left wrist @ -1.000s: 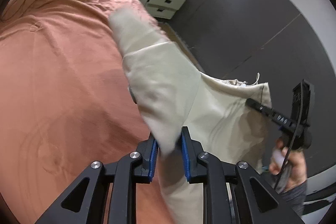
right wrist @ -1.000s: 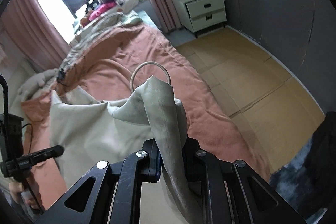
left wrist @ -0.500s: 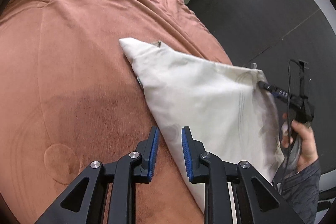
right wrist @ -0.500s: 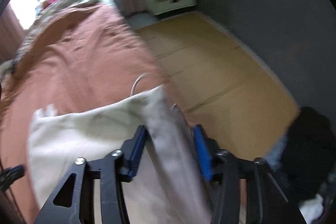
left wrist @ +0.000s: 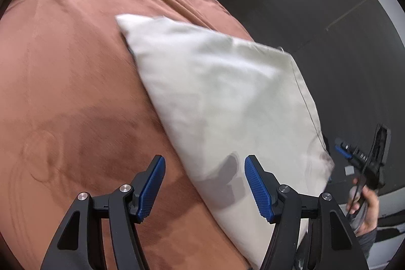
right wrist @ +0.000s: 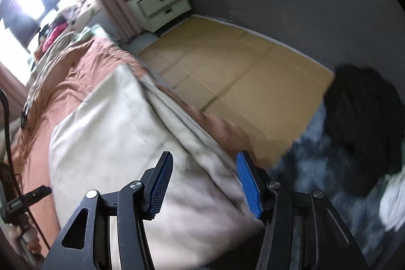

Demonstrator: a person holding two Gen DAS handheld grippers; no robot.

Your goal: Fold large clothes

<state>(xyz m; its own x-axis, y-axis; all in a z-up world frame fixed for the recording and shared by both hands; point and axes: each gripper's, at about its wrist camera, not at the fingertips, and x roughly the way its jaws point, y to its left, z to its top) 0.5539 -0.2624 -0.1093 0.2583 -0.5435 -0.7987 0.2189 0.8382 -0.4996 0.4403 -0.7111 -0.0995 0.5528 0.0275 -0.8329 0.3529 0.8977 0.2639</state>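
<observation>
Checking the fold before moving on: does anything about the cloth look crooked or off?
Yes. The cream garment lies slanted across the bedspread, and its right edge hangs bunched over the bed's side. Both grippers, left and right, are open.

The only writing sits on the side of the right gripper (left wrist: 354,156), seen far off in the left wrist view. It has small pale marks, but they are too blurry to read. No other words or numbers show
</observation>
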